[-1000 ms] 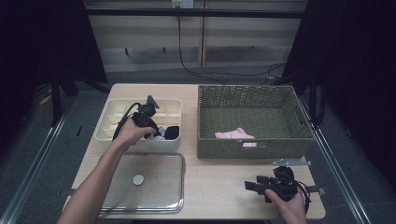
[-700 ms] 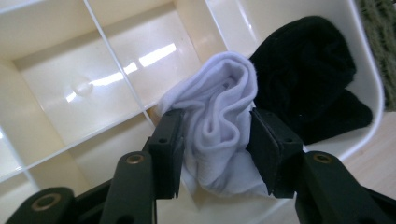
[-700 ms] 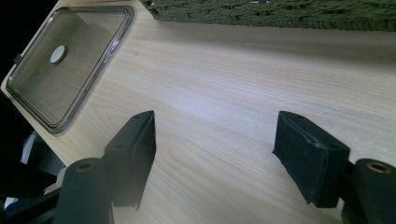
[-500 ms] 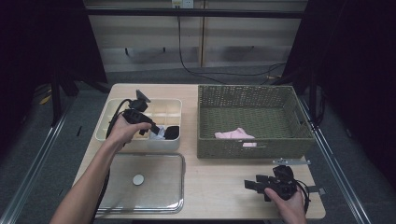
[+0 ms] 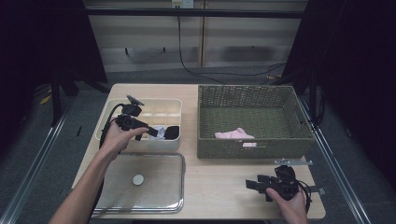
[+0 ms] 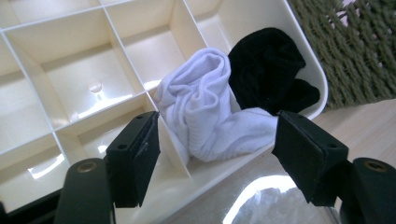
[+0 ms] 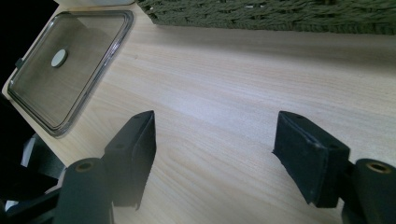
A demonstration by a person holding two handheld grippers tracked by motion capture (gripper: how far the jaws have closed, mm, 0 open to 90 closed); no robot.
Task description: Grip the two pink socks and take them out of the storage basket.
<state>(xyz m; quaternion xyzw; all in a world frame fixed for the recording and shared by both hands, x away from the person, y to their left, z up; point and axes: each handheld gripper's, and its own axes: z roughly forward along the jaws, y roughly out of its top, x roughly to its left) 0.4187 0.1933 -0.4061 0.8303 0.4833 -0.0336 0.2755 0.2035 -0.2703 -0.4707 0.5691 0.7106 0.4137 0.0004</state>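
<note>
Each matte black two-jaw left gripper [image 6: 217,163] and right gripper [image 7: 215,158] ends in blocky rectangular pads on rounded arms with a brass-ringed screw hole. Black cables trail from both. The person's forearms are bare, sleeveless.

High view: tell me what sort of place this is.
Probably a lab or recording workstation, not a home: a bare wooden table ringed by dark curtains, cables trailing along the wall behind, and tidy props laid out, a divided cream organizer with socks, a woven basket, a clear lid.
</note>
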